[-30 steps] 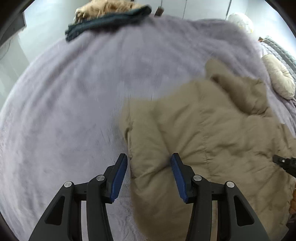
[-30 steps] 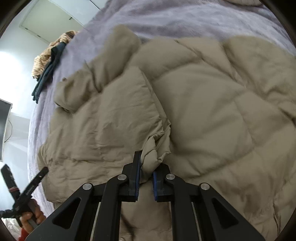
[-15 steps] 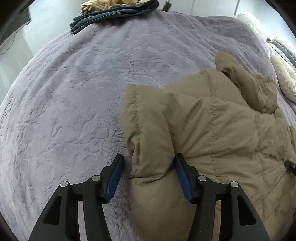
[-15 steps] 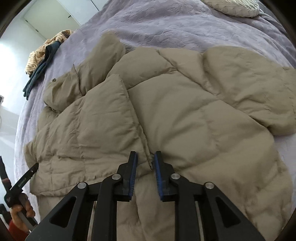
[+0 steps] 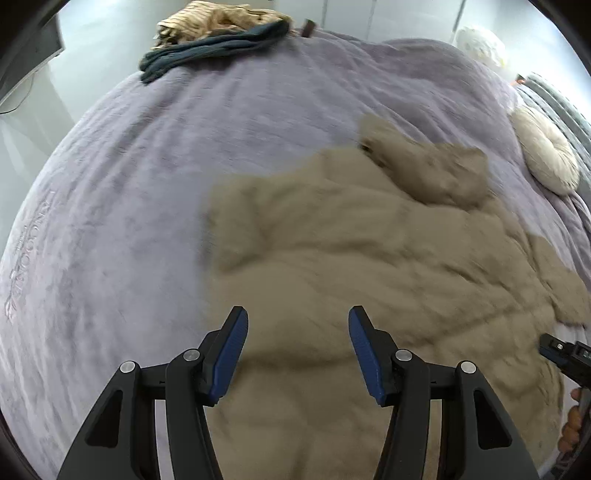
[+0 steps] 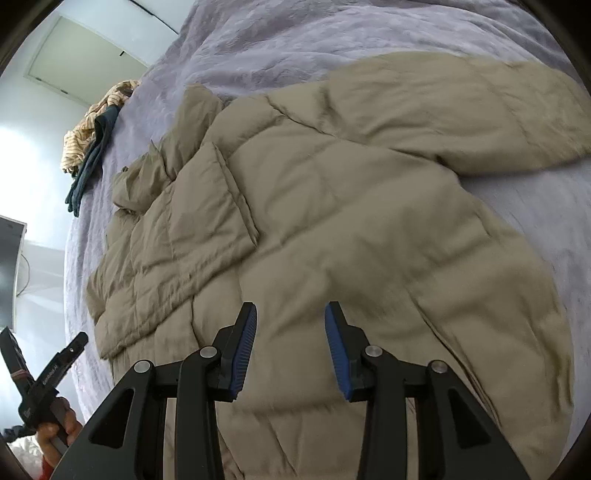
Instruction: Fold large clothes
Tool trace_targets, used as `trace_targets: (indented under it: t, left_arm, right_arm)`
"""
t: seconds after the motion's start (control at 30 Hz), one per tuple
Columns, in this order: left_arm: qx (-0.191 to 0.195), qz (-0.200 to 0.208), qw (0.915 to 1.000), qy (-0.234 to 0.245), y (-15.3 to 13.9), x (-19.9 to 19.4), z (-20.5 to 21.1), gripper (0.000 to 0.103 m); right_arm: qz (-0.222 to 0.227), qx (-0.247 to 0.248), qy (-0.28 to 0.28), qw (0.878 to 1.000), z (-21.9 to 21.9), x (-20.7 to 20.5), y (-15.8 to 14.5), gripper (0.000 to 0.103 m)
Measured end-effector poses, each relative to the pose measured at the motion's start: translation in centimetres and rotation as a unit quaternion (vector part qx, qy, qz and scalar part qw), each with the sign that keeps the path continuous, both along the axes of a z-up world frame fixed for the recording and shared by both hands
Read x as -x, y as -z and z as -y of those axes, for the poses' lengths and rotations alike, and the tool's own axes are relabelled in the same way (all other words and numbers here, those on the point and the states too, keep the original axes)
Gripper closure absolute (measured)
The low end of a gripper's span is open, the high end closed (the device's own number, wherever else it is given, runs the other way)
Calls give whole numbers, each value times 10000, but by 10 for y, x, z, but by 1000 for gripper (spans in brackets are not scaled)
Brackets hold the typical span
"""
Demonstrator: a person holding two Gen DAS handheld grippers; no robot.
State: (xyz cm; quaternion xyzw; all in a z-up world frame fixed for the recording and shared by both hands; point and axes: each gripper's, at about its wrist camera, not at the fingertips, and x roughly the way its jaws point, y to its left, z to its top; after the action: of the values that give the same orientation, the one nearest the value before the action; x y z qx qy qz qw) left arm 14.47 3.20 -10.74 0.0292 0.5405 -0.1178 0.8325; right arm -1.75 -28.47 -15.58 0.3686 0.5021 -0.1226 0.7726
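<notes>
A: How are the grippers seen?

B: The left gripper is spread, nothing pinched. The right gripper has just been opening; nothing lies between its pads.

A: And the jacket?

B: It is spread on the bed just beyond both. Farther off, a pile of clothes lies left, a cushion right.

Jacket motion-blurred (lower hem cut off by frame edge)
</notes>
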Motion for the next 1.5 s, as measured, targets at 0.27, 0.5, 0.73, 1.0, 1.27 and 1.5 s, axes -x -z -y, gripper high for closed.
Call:
trace_targets:
  t: [0.27, 0.5, 0.73, 1.0, 1.27, 1.5]
  left_arm:
    - [60, -129, 9983, 565, 0, 59, 74, 45]
    - [86, -539, 9945, 898, 9, 85, 127, 45]
    - [21, -528, 9922, 1131, 8, 95, 167, 4]
    - [-144, -536, 9906, 1247, 10, 93, 210, 4]
    - [-432, -574, 9877, 1391, 17, 92, 240, 4]
    - [-748, -616, 9867, 1307, 23, 85, 254, 4]
  right_arm:
    - [-34, -258, 312, 9992, 19, 47, 4, 53]
    - [-1, -448, 726, 9964, 54, 78, 8, 48]
    - [49, -694, 1219, 9901, 101, 98, 16, 44]
    - [42, -734, 1882, 9794, 162, 113, 23, 25]
    - [446, -1194, 2550, 9585, 222, 120, 42, 24]
    - [1144, -1653, 3284, 9229, 278, 128, 61, 24]
